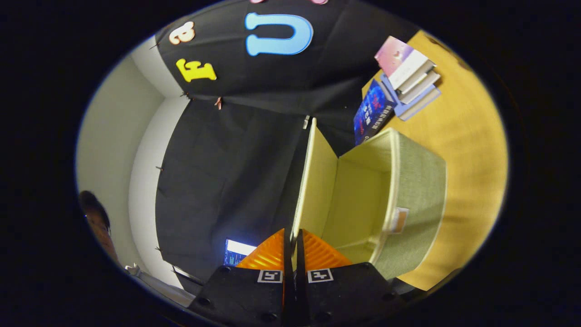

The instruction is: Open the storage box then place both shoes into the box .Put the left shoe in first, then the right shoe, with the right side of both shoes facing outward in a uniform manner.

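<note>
Green fabric storage box (408, 200); lid (315, 181) raised

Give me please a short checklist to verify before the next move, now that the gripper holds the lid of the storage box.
1. Grip on the lid: ok. The gripper is shut on the lid, with its edge between the two fingers.
2. Lid raised: ok. It stands up from the storage box, and the opening is exposed.
3. Inside of the box: ok. The part in view holds nothing.
4. Box standing firmly on the table: ok.
5. Books clear of the box: ok. They lie beyond it, apart from it.
6. Position of the left shoe: cannot tell.
</note>
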Demonstrator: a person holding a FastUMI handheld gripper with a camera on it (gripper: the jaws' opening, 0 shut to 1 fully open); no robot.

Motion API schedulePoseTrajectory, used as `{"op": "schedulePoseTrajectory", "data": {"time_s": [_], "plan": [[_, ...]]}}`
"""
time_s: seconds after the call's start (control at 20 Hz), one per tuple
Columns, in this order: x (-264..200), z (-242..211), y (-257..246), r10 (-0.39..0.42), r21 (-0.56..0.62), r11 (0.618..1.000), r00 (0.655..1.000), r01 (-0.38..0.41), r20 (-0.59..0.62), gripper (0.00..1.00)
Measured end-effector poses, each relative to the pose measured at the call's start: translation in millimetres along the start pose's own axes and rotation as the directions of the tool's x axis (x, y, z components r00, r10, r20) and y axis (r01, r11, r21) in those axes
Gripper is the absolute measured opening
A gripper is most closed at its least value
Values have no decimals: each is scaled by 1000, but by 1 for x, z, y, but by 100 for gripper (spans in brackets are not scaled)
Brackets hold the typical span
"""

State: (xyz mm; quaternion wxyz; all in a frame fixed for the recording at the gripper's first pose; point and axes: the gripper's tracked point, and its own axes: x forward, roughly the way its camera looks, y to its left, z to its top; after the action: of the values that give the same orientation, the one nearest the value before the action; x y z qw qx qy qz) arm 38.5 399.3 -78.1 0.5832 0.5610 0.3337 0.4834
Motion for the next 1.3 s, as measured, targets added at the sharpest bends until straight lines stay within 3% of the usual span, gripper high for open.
{"op": "schedulePoseTrajectory", "data": {"time_s": [0.4,0.7,1.0,1.05,1.1,1.15,1.2,1.3], "plan": [[79,-13,46,39,-77,996,998,-42,-50,6],[128,-31,57,18,-144,989,996,-30,-84,9],[158,-49,45,-55,-165,986,992,36,-113,37],[162,-52,43,-62,-166,985,991,41,-119,51],[164,-54,40,-71,-173,984,990,50,-121,57],[165,-56,36,-84,-183,981,989,61,-123,74],[164,-57,34,-94,-190,979,987,69,-128,82],[160,-58,32,-113,-202,976,985,85,-131,88]]}}
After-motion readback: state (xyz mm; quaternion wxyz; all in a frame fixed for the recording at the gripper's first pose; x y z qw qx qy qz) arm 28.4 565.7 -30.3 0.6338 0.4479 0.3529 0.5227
